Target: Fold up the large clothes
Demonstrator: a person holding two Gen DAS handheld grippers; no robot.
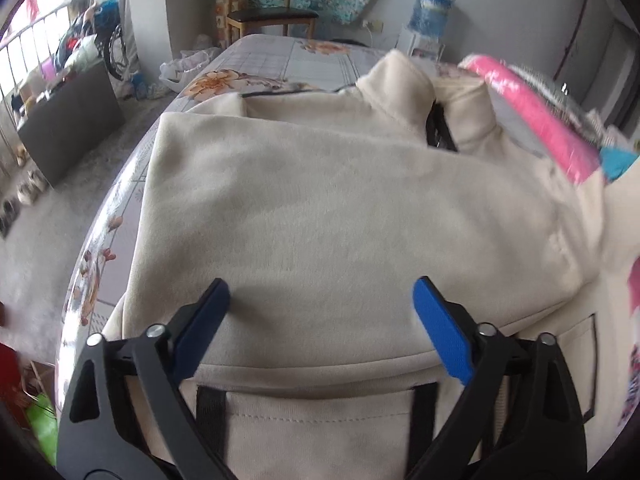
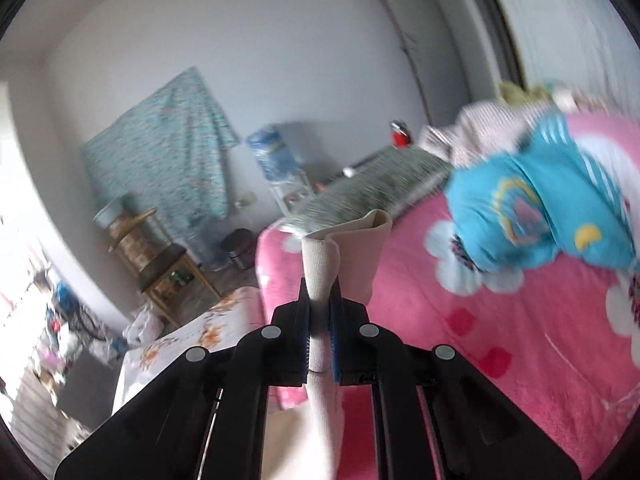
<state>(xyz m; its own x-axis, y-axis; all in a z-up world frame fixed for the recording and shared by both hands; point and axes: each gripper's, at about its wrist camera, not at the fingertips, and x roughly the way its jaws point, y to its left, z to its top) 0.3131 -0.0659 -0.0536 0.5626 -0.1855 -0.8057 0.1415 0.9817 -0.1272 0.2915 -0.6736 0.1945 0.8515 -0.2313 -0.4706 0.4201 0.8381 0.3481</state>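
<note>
On the desk: cream fleece sweatshirt with black trim (image 1: 320, 200) lies spread flat, collar at the far end, one layer already doubled over the body; black-edged pocket panel nearest the camera.
Desk surface: grey floral-print plastic cloth (image 1: 272, 60), glossy, showing along the left edge and beyond the collar.
Left tongs (image 1: 322, 312): blue pads spread wide, holding nothing, hovering just over the folded hem of the sweatshirt.
Right tongs (image 2: 320, 320): clamped tight on a ribbed cream cuff of the sweatshirt (image 2: 324, 272); cuff sticks up past the tips, rest of the sleeve hangs down under the frame.
Right side of room: pink fleece blanket with white flowers (image 2: 500, 340) just beside the desk; crumpled turquoise garment (image 2: 528, 216) on top of it. View is motion-blurred.
Far wall: teal patterned cloth hanging on the grey wall (image 2: 168, 152); wooden chair with dark seat (image 1: 268, 12) in front of it; blue water-dispenser bottle (image 1: 432, 8) to the right.
Left side of room: grey concrete floor (image 1: 52, 248), dark grey box (image 1: 68, 120), metal railing (image 1: 24, 52) by a bright window with clutter behind it.
</note>
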